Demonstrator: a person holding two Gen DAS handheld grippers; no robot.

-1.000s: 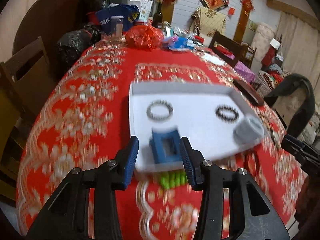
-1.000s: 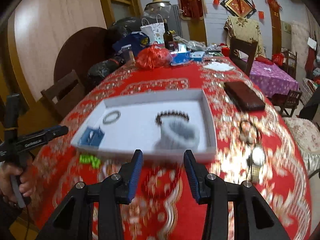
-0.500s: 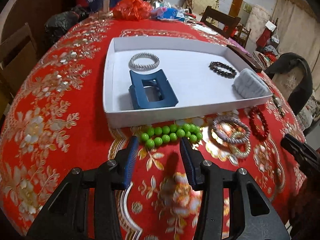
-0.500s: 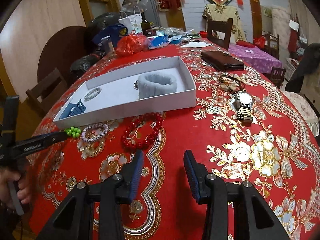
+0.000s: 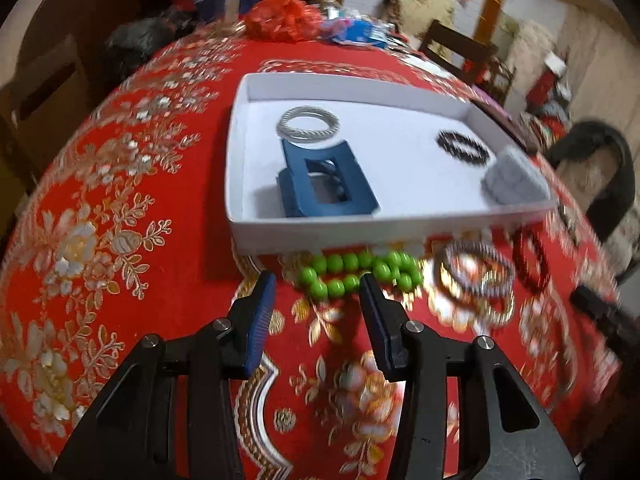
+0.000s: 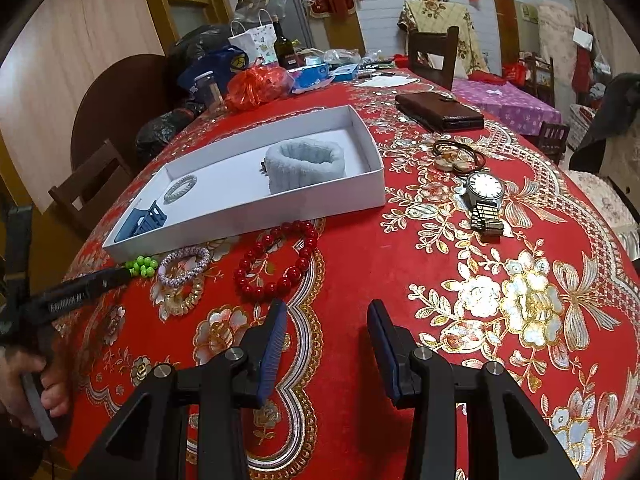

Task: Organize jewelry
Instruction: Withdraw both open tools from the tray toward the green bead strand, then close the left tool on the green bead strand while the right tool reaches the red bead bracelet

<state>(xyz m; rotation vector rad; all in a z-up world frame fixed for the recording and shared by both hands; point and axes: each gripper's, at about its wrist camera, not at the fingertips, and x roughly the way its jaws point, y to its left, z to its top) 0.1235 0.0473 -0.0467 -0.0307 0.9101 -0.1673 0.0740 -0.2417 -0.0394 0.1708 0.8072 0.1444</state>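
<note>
A white tray [image 5: 360, 234] on the red tablecloth holds a silver bracelet [image 5: 308, 124], a blue hair claw [image 5: 324, 178], a dark bead bracelet [image 5: 460, 146] and a grey-blue wristband [image 5: 512, 182]. In front of it lie a green bead bracelet [image 5: 356, 270], a silvery-purple bracelet [image 5: 476, 268], a gold one [image 6: 180, 296] and a red bead bracelet [image 6: 276, 260]. My left gripper [image 5: 319, 284] is open, its tips at the green beads but not pressing them. My right gripper [image 6: 328, 312] is open and empty, just short of the red beads.
Right of the tray [image 6: 280, 208] lie a wristwatch [image 6: 484, 200], dark hair ties [image 6: 458, 154] and a brown wallet [image 6: 440, 112]. Bags, a bottle and boxes crowd the table's far end. Wooden chairs stand around it. A hand [image 6: 24, 392] holds the left gripper's handle.
Both grippers have come down from above the tray toward the tablecloth in front of it. The green beads now sit at the left fingertips. Neither pair of jaws has changed its width.
</note>
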